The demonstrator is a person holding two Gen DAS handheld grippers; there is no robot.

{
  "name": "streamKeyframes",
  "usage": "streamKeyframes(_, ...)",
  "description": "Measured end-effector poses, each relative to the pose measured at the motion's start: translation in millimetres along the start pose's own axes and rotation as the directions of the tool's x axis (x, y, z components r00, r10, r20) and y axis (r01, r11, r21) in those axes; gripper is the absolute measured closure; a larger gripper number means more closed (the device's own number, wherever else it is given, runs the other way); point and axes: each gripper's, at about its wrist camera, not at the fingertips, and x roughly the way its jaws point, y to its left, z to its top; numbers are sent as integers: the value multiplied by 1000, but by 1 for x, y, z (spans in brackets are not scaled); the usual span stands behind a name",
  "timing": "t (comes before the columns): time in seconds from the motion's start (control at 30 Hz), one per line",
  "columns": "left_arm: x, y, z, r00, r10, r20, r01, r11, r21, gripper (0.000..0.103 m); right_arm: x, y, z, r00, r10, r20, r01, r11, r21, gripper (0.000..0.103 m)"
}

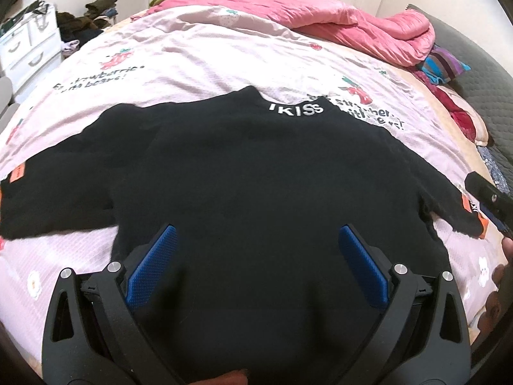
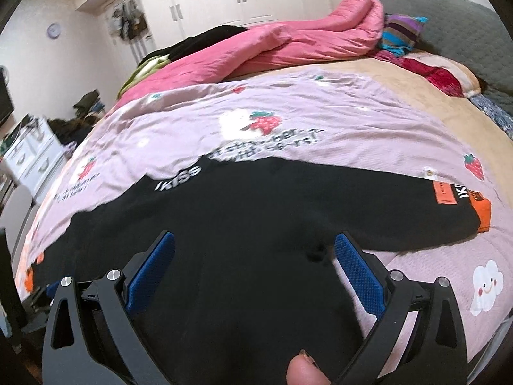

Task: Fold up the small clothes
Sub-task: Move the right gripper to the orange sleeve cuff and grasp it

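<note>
A small black sweater lies spread flat on the pale pink strawberry-print bedspread, collar away from both claws and both sleeves stretched out to the sides. White lettering on the collar reads "IKISS".

The left gripper hangs over the lower middle of the sweater with its blue pads set wide apart and nothing between them but the black cloth lying below. The hem runs back under the claw, out of sight. Off to this claw's left the sleeve ends near an orange tag; off to its right the other sleeve ends in an orange cuff, and there the dark body of the other tool shows at the edge of the view, right by that cuff.

The right gripper also stands wide, empty, over the sweater's right flank. Its left pad sits above black cloth; its right pad lies over the sweater's side edge, where the pink spread begins. Ahead and to the right of this claw the sleeve runs out to an orange patch and orange cuff. A fingertip shows at the bottom of the right wrist view, just behind the claw.

Beyond both claws, past the collar, a rumpled pink quilt is heaped at the far side of the bed.
</note>
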Motion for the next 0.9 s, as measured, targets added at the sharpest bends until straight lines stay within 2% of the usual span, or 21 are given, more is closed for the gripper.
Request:
streamKeyframes(0.27, 18, -21, 18, 1000, -5, -10, 5, 999, 39, 8, 14, -47, 11, 997, -77, 0, 76, 989, 125, 4)
streamKeyframes(0.57, 34, -38, 32, 1000, -13, -10, 13, 998, 58, 8, 26, -104, 8, 983, -182, -31, 184, 954, 237, 4)
streamKeyframes(0.77, 54, -54, 36, 999, -19, -43, 23, 996, 83, 8, 35, -147, 2, 966, -249, -70, 258, 909, 329, 4)
streamKeyframes(0.9, 61, -61, 38, 999, -23, -36, 26, 996, 91, 8, 37, -175, -2, 955, -282, -89, 294, 875, 386, 4)
